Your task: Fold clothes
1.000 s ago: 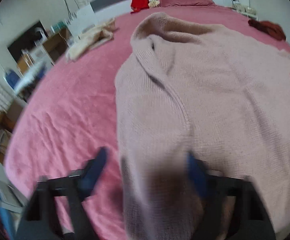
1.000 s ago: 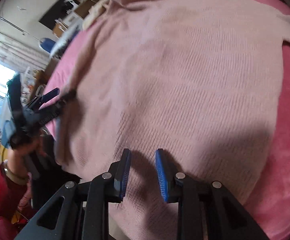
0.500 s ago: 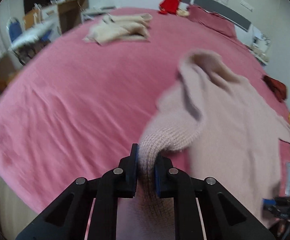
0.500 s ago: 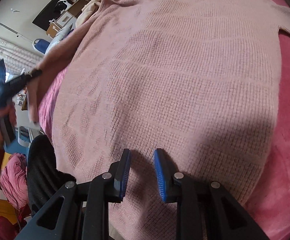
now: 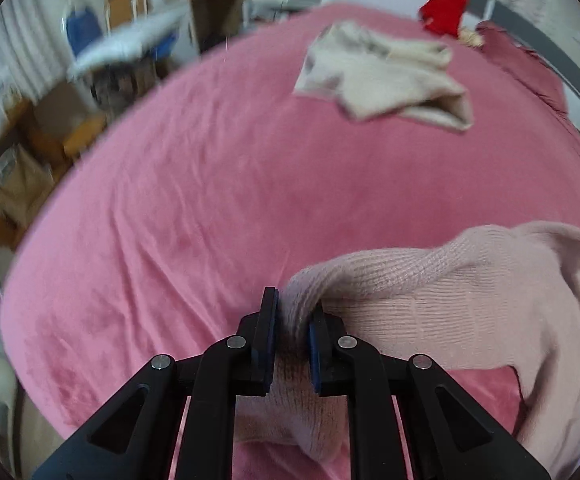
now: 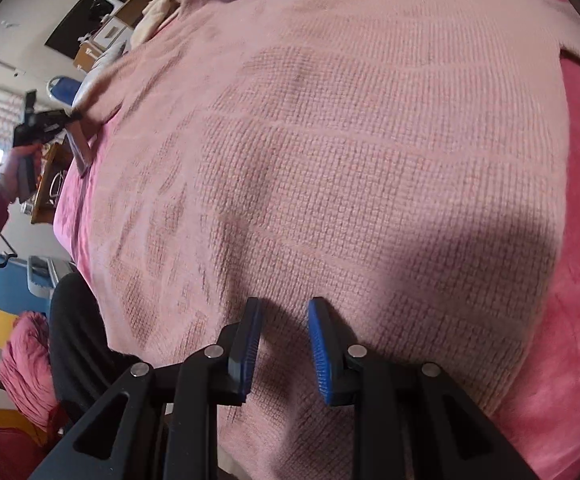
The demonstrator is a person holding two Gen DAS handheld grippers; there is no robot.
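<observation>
Left wrist view: the left tool, its jaws easing apart, pinches a sleeve of the pink sweater at lower right of the pink bed; a cream garment lies upper right

Right wrist view: the right tool hovers slightly apart over the sweater, gripping nothing

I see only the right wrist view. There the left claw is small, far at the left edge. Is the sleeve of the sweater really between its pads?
Observer: Yes. In the left wrist view the left claw has the sleeve bunched between its pads, though its jaws are opening a little.
Operator: What lies in front of that claw?
Observer: The wrinkled pink cover of the bed.
Operator: Is anything further away that I cannot see?
Observer: A red cloth at the far edge of the bed, beyond a crumpled cream garment.
</observation>
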